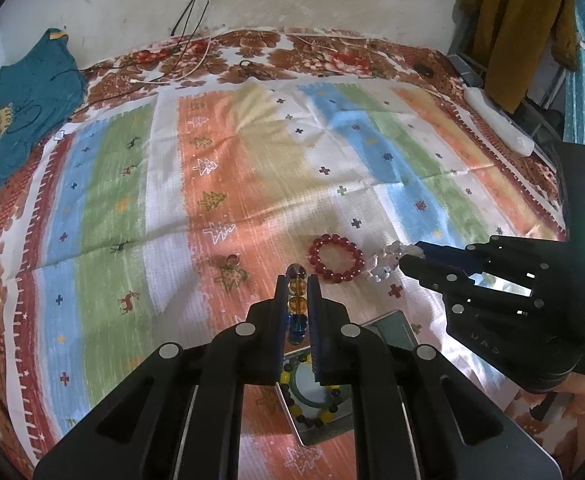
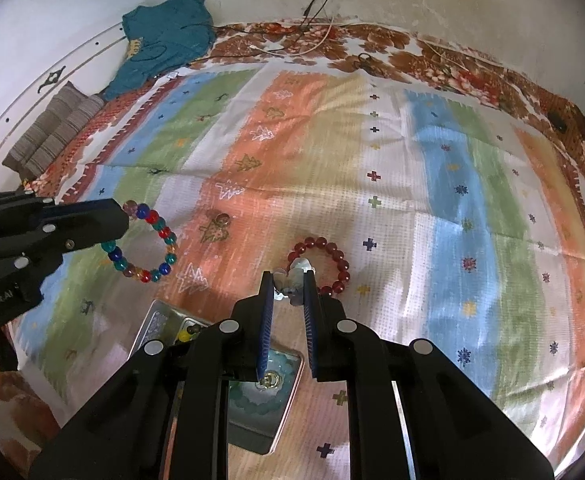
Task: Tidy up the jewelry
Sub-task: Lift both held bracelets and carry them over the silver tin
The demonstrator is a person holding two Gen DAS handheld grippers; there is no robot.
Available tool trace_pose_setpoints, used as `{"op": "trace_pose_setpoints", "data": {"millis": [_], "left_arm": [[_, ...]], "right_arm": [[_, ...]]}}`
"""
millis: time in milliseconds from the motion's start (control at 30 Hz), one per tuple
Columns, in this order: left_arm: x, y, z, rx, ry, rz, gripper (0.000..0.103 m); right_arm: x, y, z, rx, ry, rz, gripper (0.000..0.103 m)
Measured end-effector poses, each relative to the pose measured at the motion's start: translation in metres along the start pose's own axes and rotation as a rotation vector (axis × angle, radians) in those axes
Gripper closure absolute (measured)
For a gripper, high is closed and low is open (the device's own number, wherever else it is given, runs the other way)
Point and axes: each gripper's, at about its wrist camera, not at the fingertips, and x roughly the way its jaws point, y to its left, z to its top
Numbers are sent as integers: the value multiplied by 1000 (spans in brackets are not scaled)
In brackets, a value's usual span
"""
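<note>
My left gripper [image 1: 296, 284] is shut on a multicoloured glass bead bracelet [image 1: 297, 304], held above the cloth; the bracelet hangs as a ring in the right wrist view [image 2: 148, 248]. My right gripper [image 2: 289, 284] is shut on a white, pale bead piece [image 2: 292, 276], also seen in the left wrist view [image 1: 384, 264]. A dark red bead bracelet [image 1: 335, 258] lies on the striped cloth just beyond it [image 2: 332, 264]. A metal tray [image 1: 388, 328] under my left gripper holds a dark-and-yellow bead bracelet [image 1: 312, 404]. In the right wrist view the tray [image 2: 284, 384] holds a pale green bracelet [image 2: 260, 400].
A small ring [image 1: 232, 259] lies on the orange stripe left of the red bracelet, also in the right wrist view [image 2: 221, 220]. A teal garment [image 1: 32, 96], cables [image 1: 196, 12] and a white remote-like object [image 1: 496, 120] lie at the bed's edges.
</note>
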Motion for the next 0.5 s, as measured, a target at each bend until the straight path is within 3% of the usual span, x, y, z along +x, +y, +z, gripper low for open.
{"op": "trace_pose_setpoints", "data": {"millis": [500], "left_arm": [[-31, -9, -27, 3, -48, -17, 94]], "right_arm": [[-28, 12, -22, -14, -23, 31, 88]]}}
